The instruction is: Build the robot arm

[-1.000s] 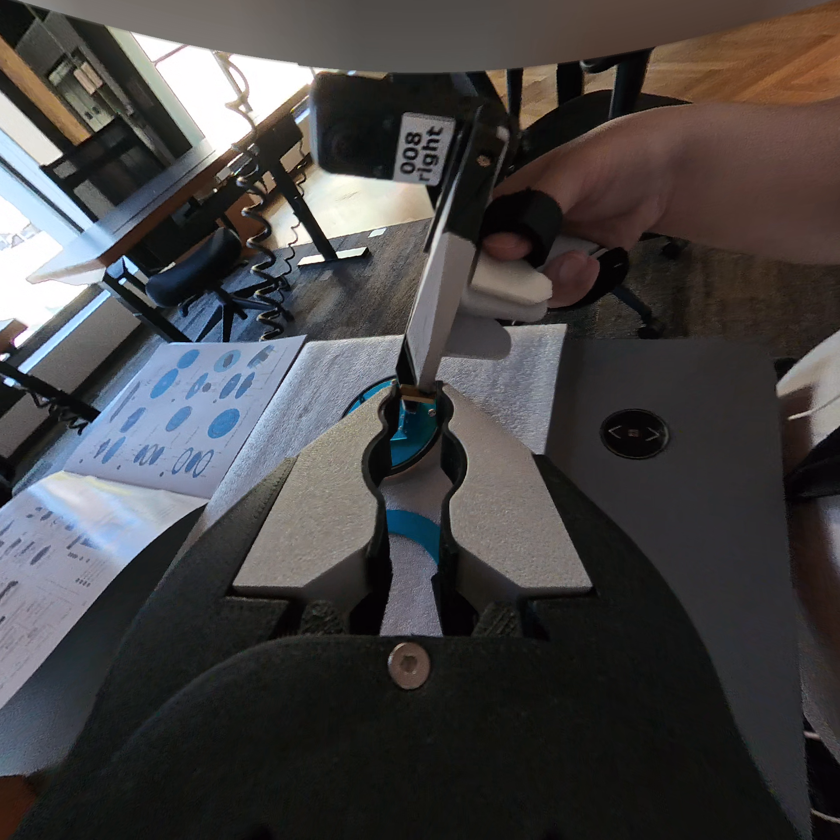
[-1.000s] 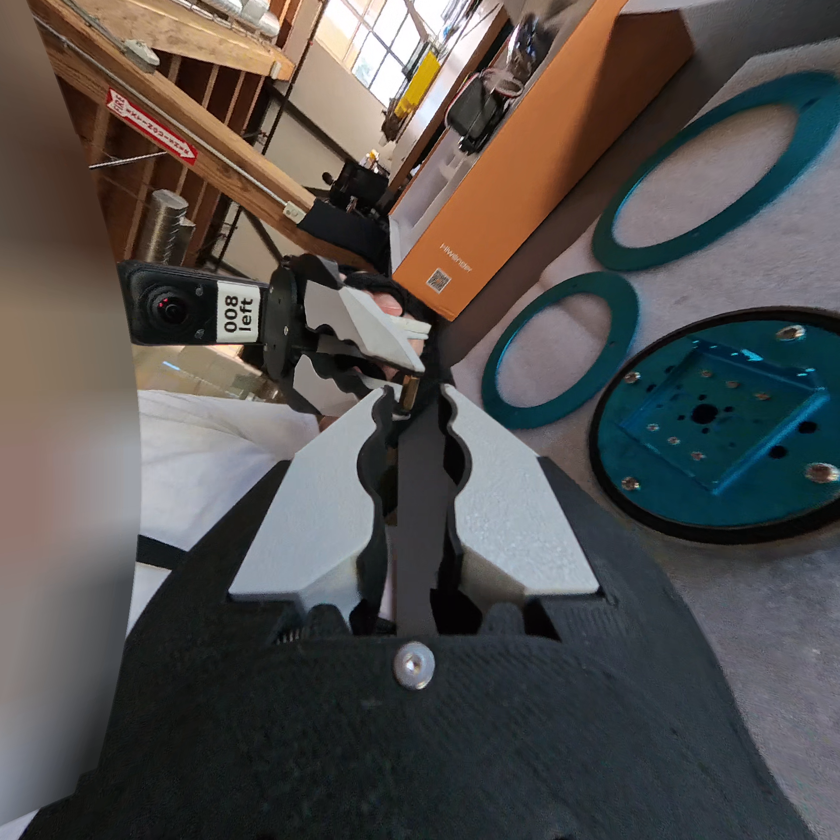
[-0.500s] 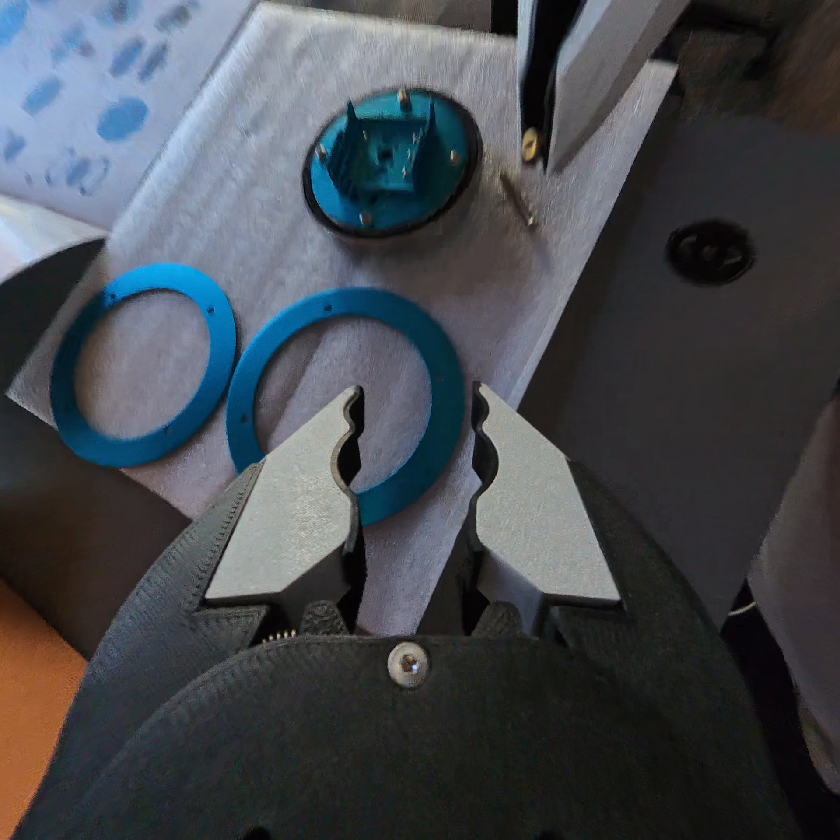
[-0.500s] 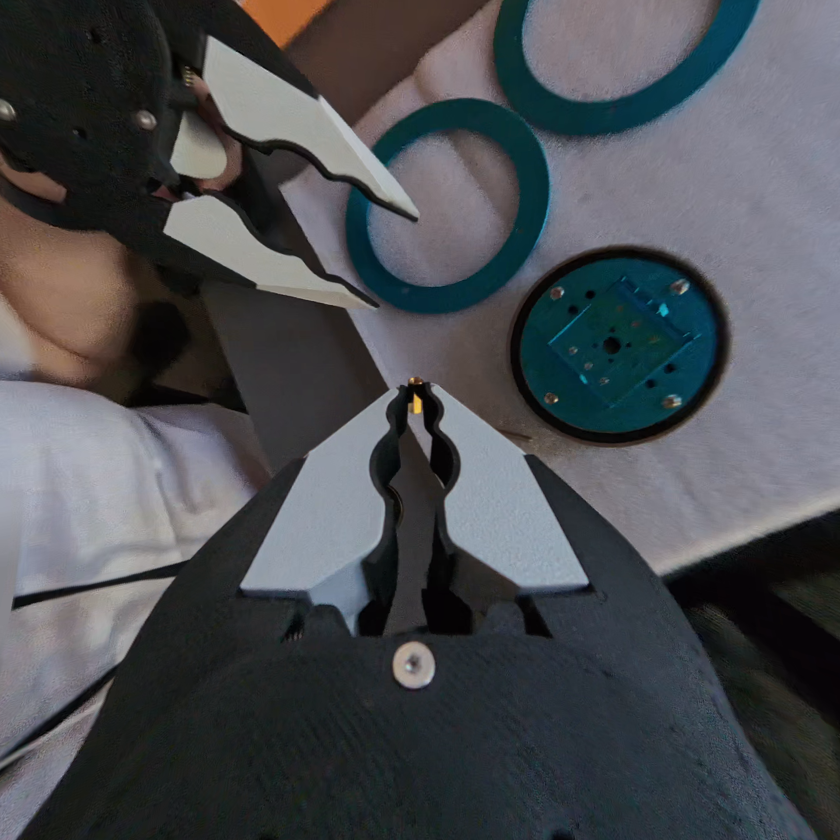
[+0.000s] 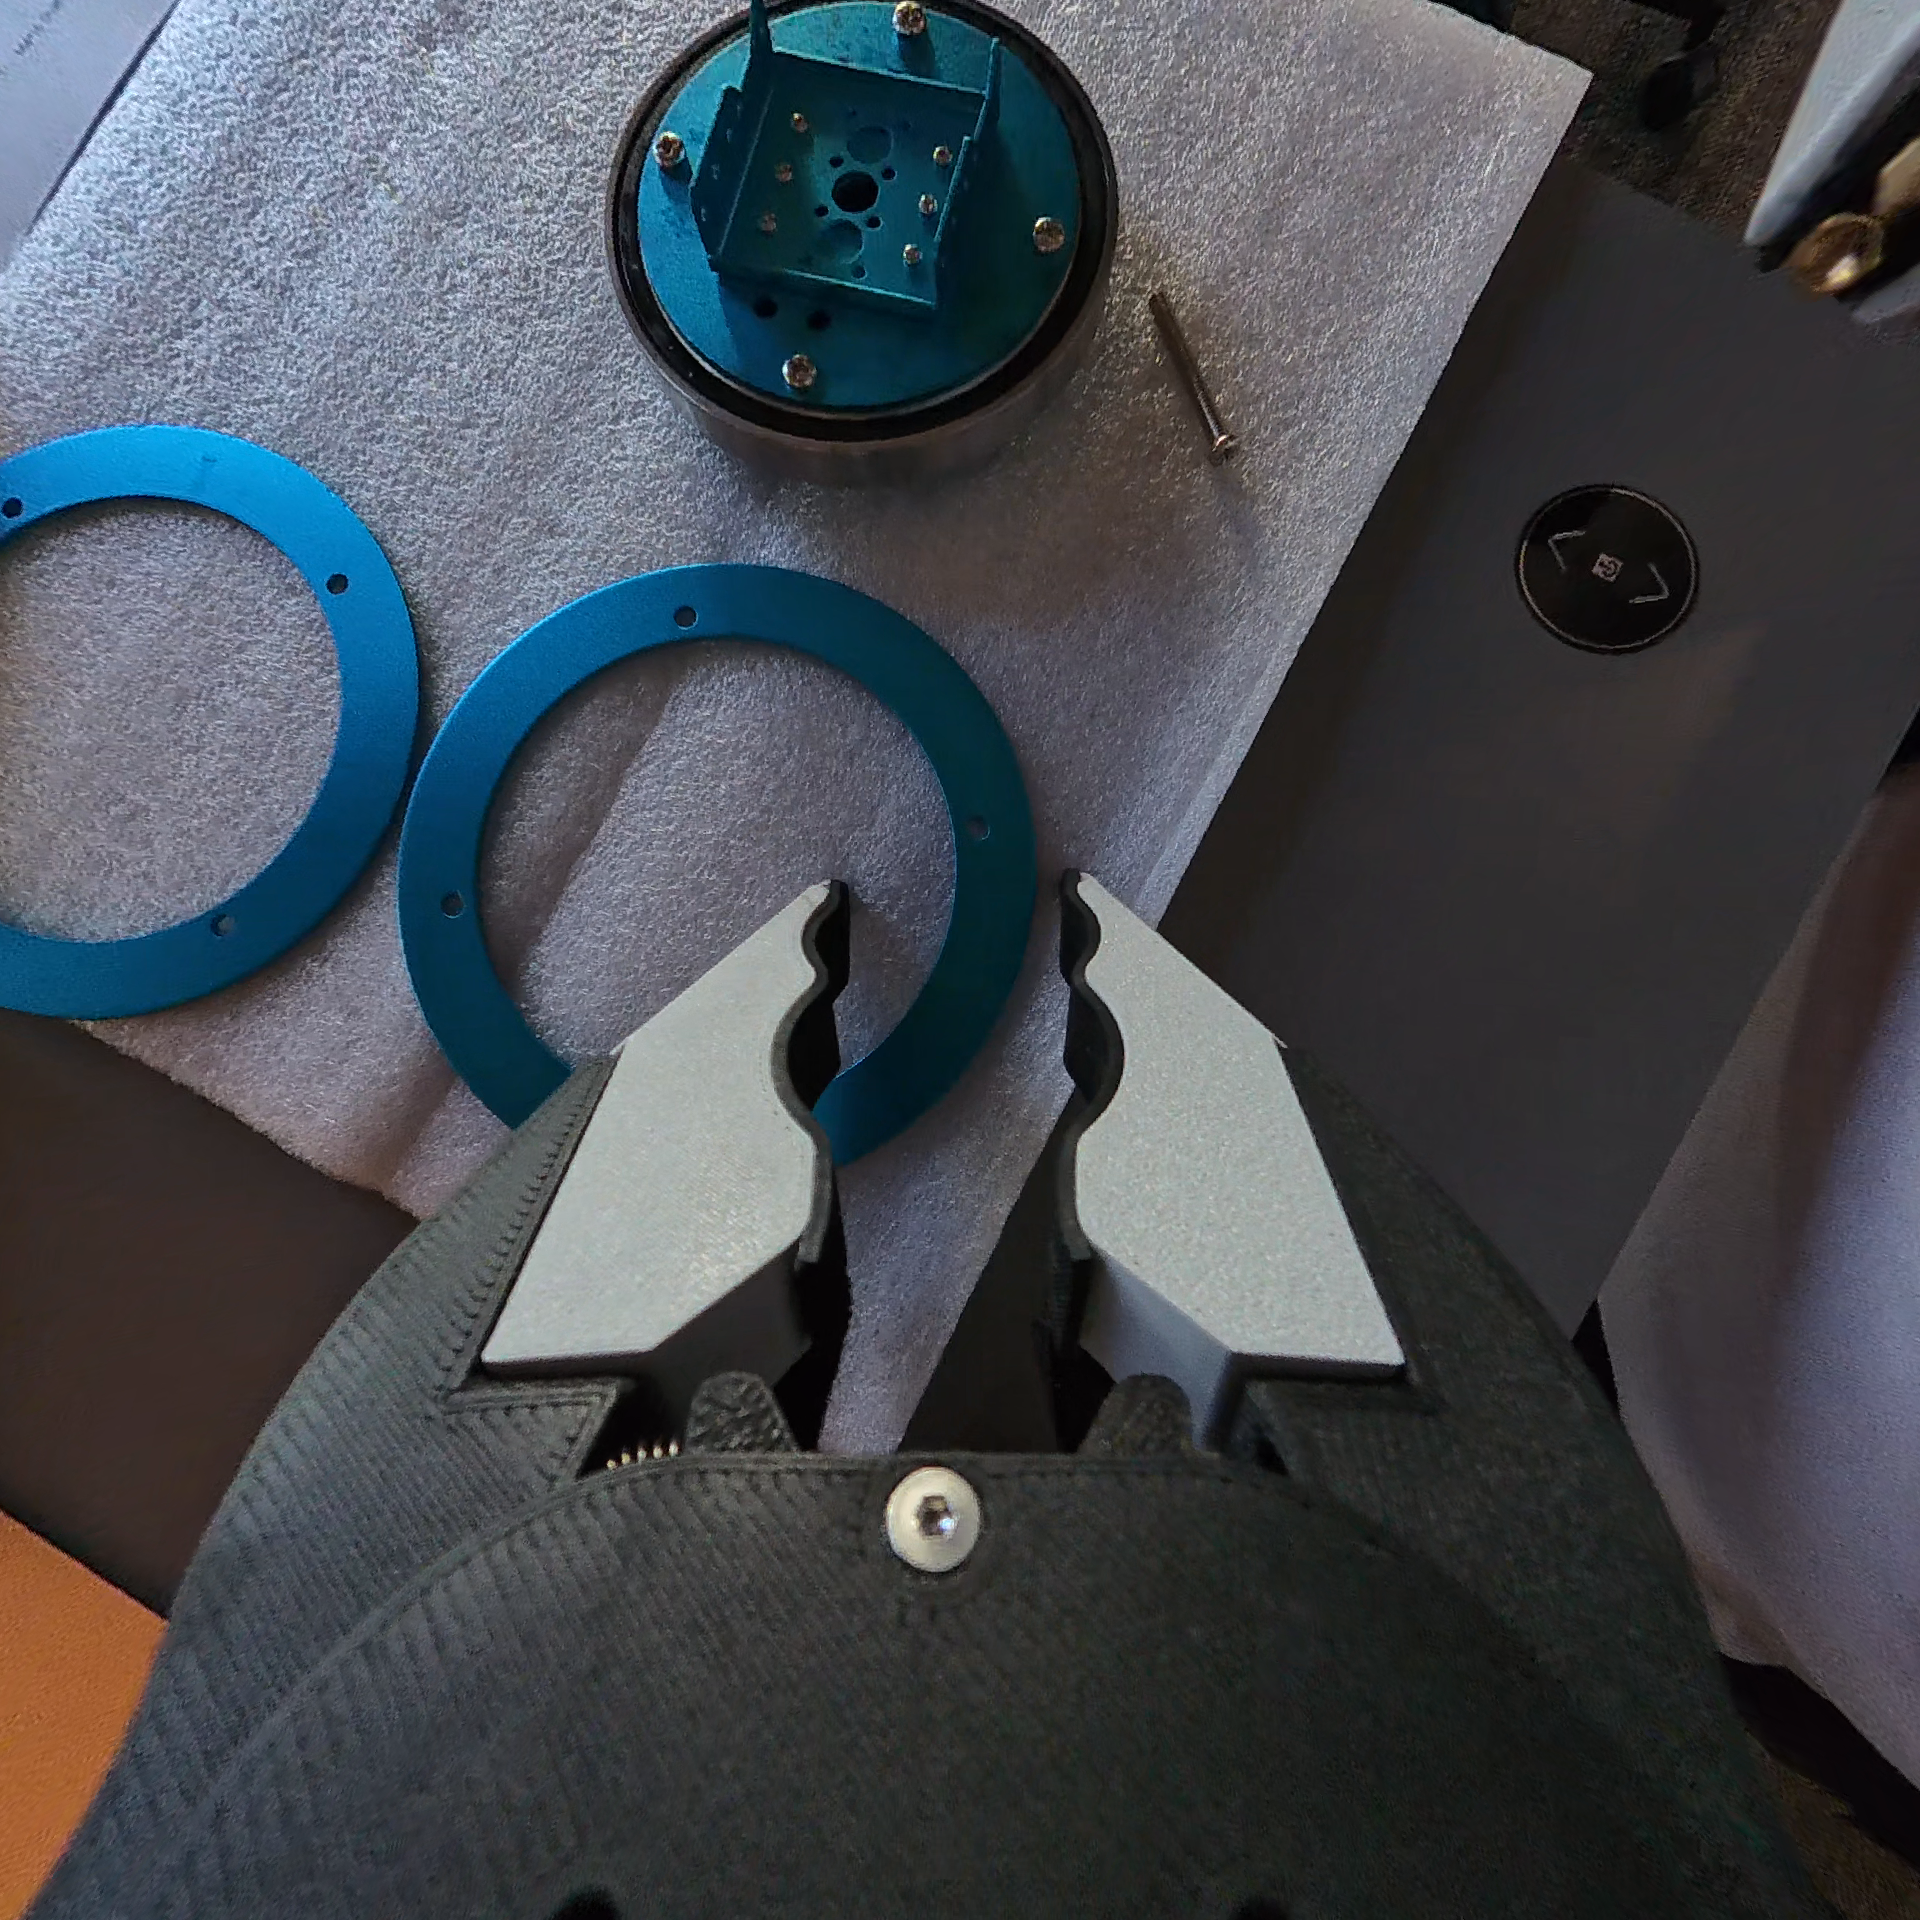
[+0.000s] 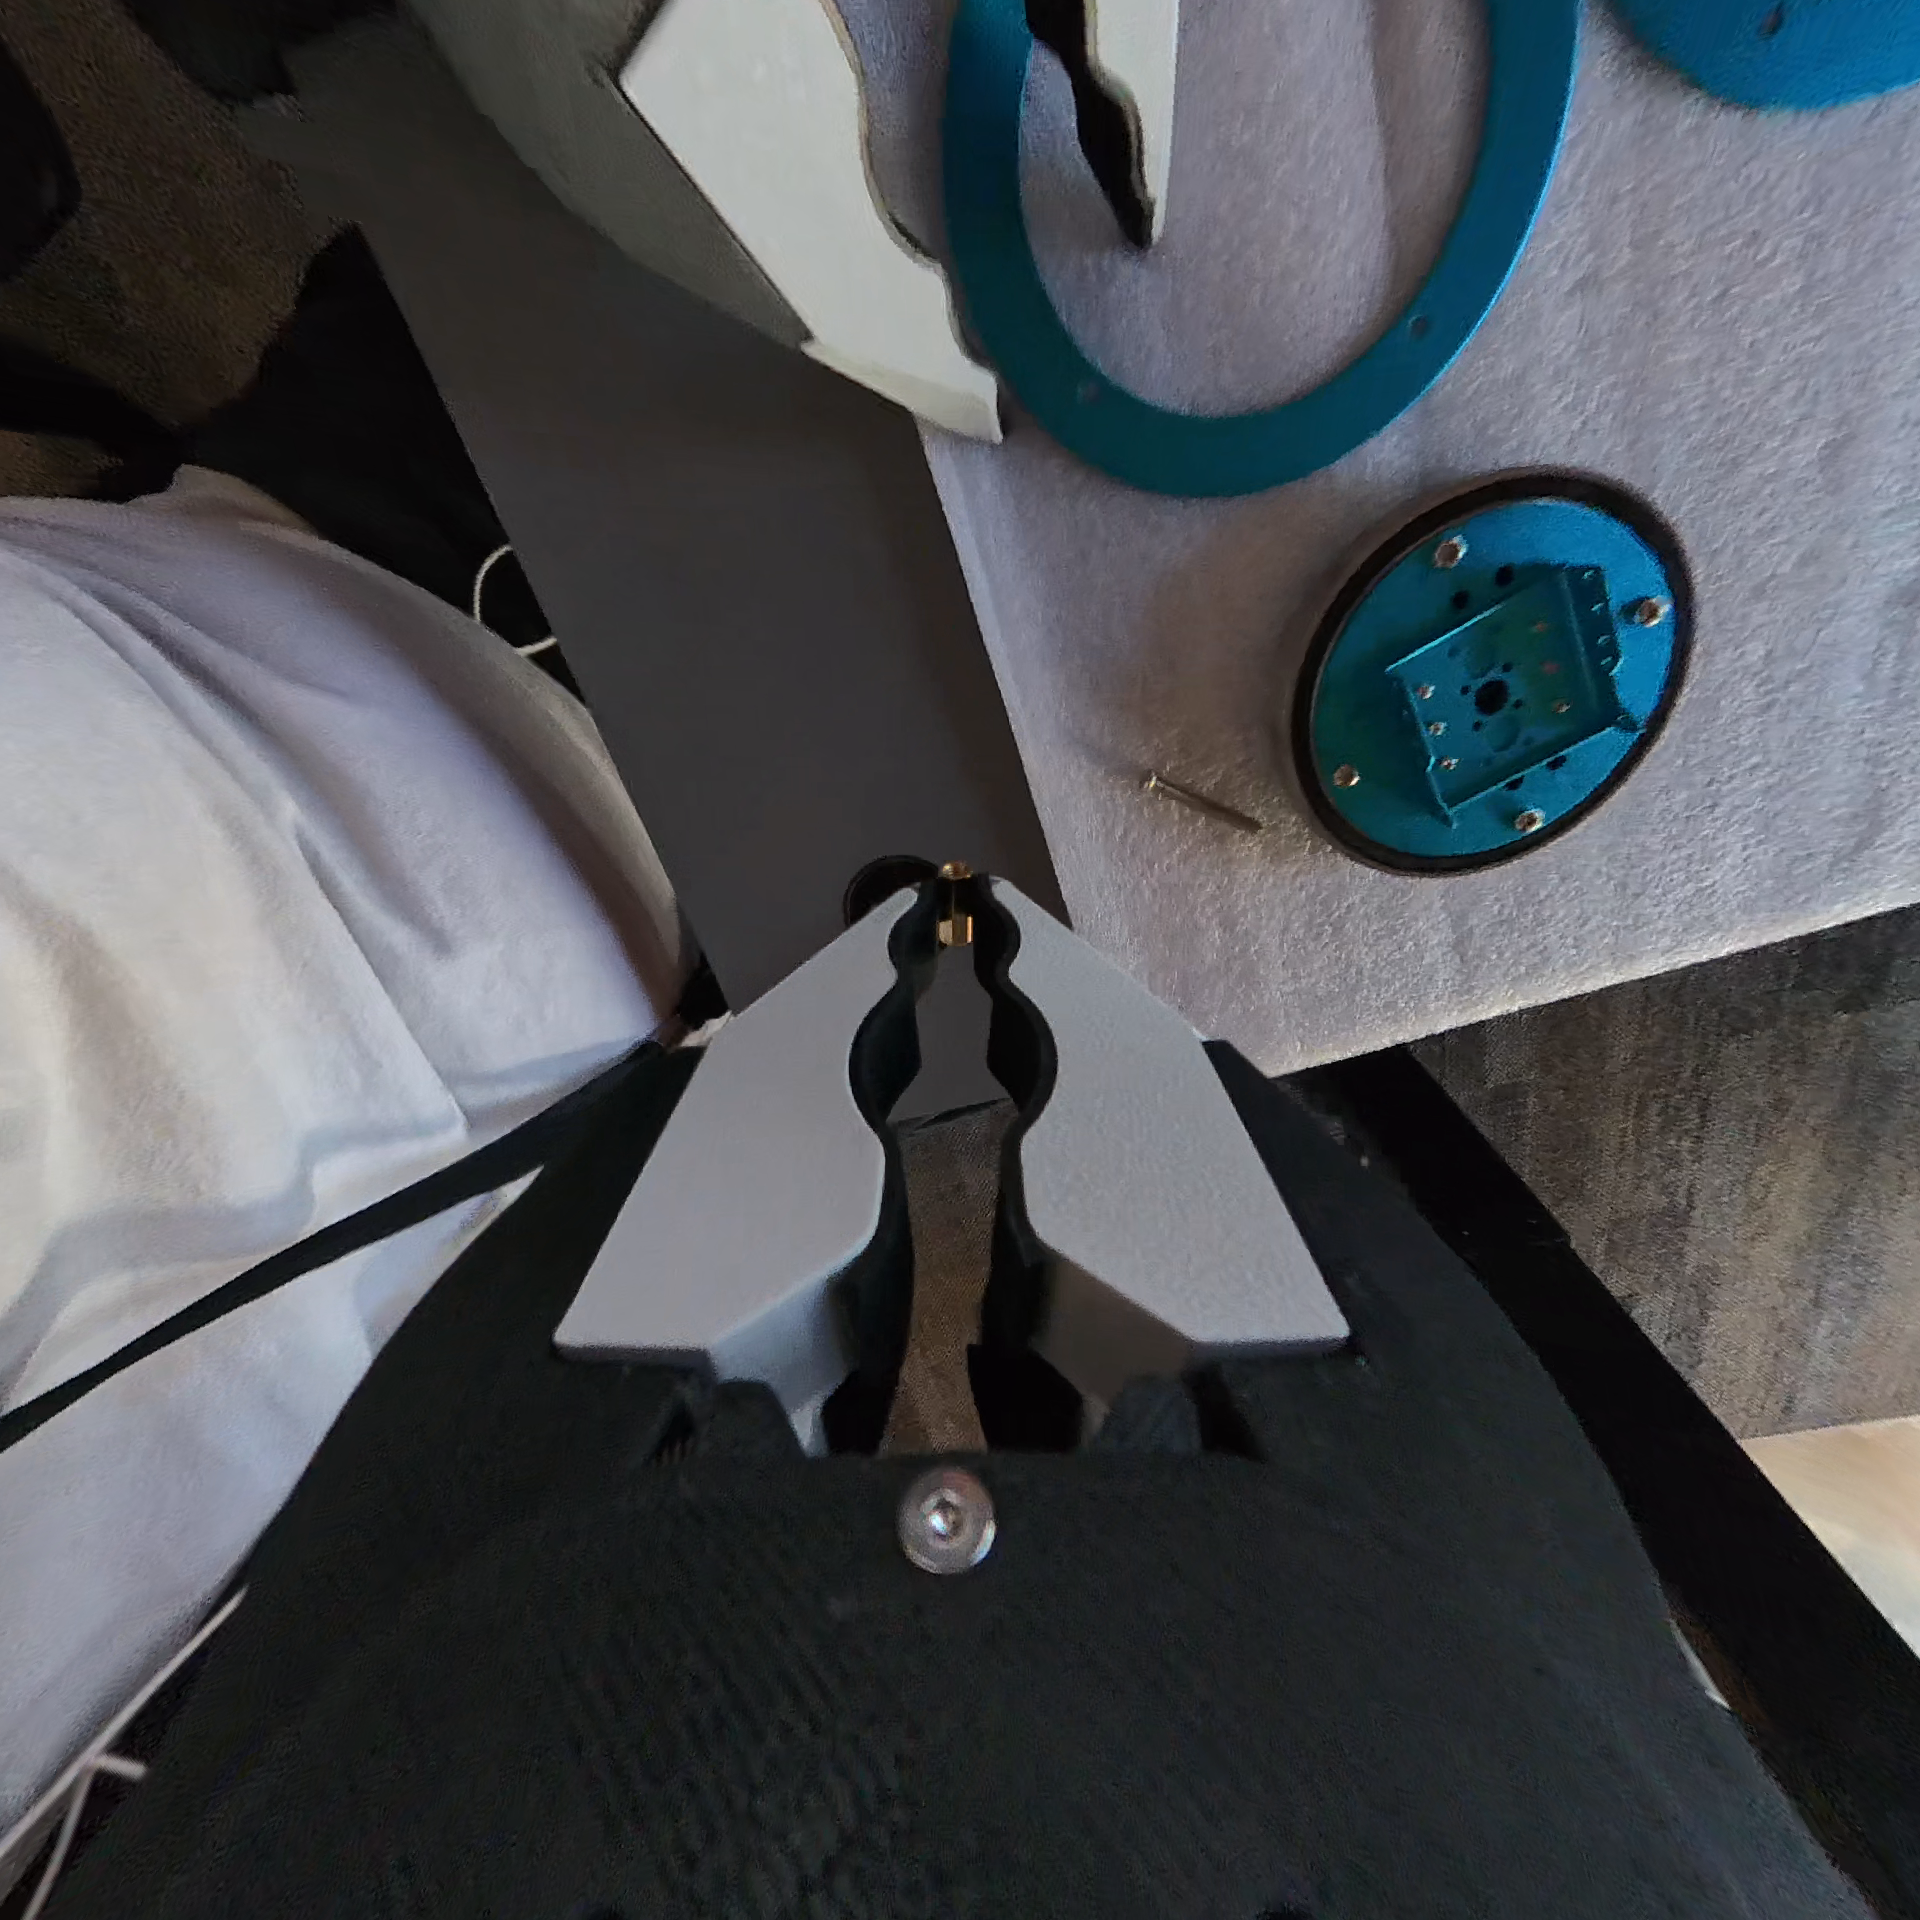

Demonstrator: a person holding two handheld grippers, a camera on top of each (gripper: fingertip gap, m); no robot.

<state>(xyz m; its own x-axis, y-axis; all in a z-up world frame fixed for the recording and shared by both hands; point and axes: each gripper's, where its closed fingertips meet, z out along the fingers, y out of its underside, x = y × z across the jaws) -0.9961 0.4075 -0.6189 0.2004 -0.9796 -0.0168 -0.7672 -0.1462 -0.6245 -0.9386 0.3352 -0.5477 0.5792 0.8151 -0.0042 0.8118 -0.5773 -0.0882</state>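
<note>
Left gripper (image 5: 945,899): jaws spread, empty, poised over the near flat blue metal ring (image 5: 717,862), one tip inside its opening, the other beyond its outer edge.

Right gripper (image 6: 954,896): tips pinched on a small brass standoff (image 6: 950,902) (grip is only at the extreme tips), held above the dark grey tabletop (image 6: 727,623).

Risk: the standoff may slip and roll off the table edge just beside it.

Also on the white foam sheet (image 5: 312,260): second blue ring (image 5: 197,717), round blue bracket plate (image 5: 862,208), loose long screw (image 5: 1190,374).

Open room: bare tabletop to the right.
</note>
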